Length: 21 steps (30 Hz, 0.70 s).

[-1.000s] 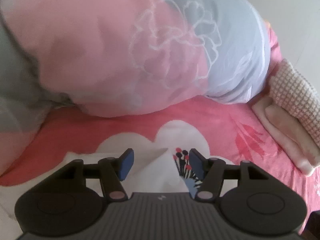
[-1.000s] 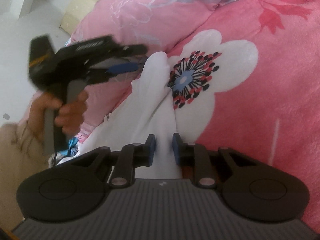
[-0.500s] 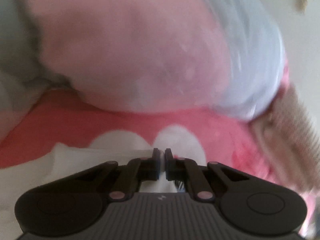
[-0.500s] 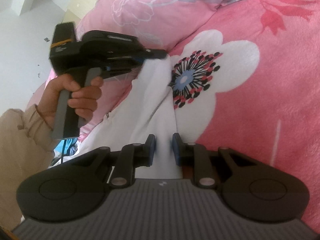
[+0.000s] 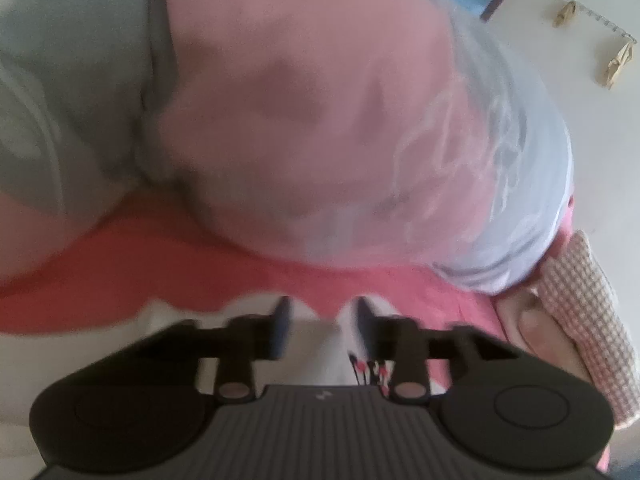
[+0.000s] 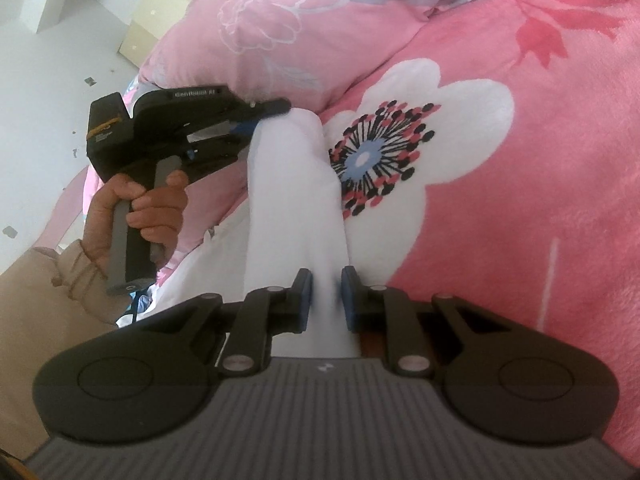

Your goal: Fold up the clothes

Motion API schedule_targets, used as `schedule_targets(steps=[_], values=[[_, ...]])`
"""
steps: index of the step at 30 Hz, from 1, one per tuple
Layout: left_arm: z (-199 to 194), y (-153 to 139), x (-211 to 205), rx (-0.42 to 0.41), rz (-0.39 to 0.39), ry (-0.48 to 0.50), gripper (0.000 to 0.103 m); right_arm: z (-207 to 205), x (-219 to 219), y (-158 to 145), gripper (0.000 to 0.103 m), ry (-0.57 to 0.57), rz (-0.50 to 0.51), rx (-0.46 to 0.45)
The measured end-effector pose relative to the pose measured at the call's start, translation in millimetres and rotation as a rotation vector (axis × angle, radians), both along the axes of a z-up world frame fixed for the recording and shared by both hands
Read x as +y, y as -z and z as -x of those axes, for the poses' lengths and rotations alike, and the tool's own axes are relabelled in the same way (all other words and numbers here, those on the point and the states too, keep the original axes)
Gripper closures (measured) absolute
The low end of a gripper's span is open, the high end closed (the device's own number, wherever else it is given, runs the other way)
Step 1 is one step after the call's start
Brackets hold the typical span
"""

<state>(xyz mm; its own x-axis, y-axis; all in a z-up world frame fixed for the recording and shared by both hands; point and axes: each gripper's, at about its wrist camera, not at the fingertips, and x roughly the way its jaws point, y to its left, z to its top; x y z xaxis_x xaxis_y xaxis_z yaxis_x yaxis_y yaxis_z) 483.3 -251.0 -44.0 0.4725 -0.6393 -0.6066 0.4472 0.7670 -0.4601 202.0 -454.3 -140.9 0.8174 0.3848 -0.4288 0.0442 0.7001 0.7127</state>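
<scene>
On the left of the right wrist view, a hand (image 6: 140, 204) in a beige sleeve holds the left hand-held gripper (image 6: 262, 118), whose tips meet the far end of a white, soft cloth garment (image 6: 292, 204). In its own blurred view the left hand-held gripper (image 5: 320, 320) has its blue pads parted, with white fabric lying between and below them, so it reads as open around the cloth and not pinching it. Further right, the right hand-held gripper (image 6: 323, 294) stands with a narrow gap between its pads and the white fabric running through that gap; whether the pads truly clamp the cloth I cannot tell.

The garment lies on a pink fleece bed blanket with a large white flower print (image 6: 500, 200), gathered into a long narrow band. Its long axis runs from the right hand-held gripper away toward the left one, pointing at the pink and grey floral duvet (image 6: 280, 32) heaped beyond. More loose white fabric spreads off to the left of the band.

As a judgement, the folding is partway: the cloth is lengthwise gathered, yet no flat, compact packet shows. At the far right of the left wrist view, a pink checked folded cloth (image 5: 588, 320) rests on the bed.
</scene>
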Motion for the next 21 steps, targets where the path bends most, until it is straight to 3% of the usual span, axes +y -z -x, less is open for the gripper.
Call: schedule_targets(steps=[1,10,15,21], values=[[5,-4,6,-0.013,-0.007,-0.008,0.042,0,0,0,0.089,0.0,0.0,0.0],[51,-44,63,-0.127,-0.073,-0.079,0.042,2,-2,1,0.091,0.007,-0.019,0.002],[136,-57,119,-0.214,-0.225,-0.043,0.042,2,-1,-2,0.091,0.01,-0.006,0.006],[217,-50,211,-0.304,-0.27,-0.113,0.042,7,3,-9,0.091,0.036,0.048,0.002]])
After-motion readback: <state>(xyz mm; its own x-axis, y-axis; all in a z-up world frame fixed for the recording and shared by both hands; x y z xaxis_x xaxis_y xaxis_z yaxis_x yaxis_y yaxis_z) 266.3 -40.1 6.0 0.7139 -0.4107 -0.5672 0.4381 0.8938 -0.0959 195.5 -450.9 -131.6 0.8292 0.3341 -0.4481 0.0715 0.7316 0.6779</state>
